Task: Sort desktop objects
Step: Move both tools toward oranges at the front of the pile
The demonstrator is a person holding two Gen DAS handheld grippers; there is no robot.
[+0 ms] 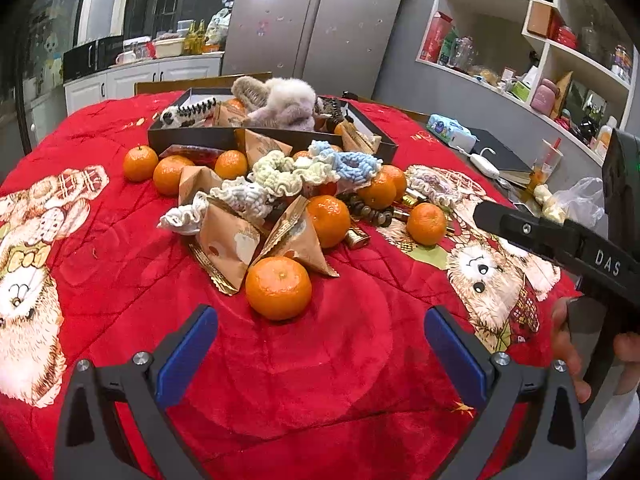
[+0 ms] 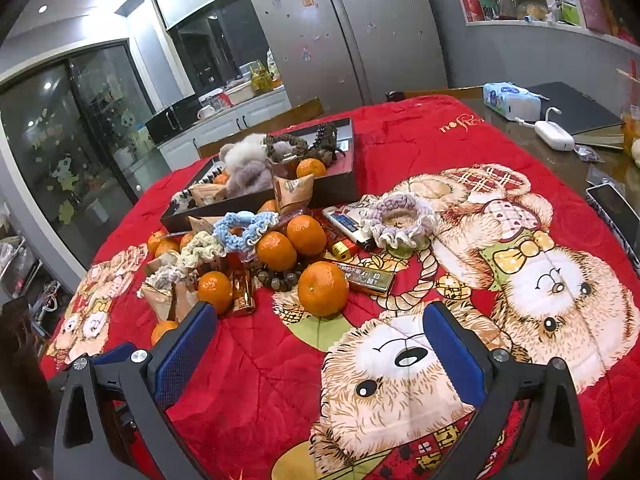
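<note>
Jaws of both grippers spread wide, empty — left gripper point(image 1: 320, 344) near a tangerine point(image 1: 278, 288); right gripper point(image 2: 320, 340) over red cloth point(image 2: 256, 360)

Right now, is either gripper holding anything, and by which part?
Nothing is held. The left gripper and right gripper are both open above the red plush blanket.

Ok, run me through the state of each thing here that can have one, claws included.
Left claw: open, holding nothing.
Right claw: open, holding nothing.
Black box: open, no lid on, partly filled.
Nearest orange: loose on the blanket, unpeeled.
Blue scrunchie: on the pile, outside the box.
Purple scrunchie: flat on the blanket.
</note>
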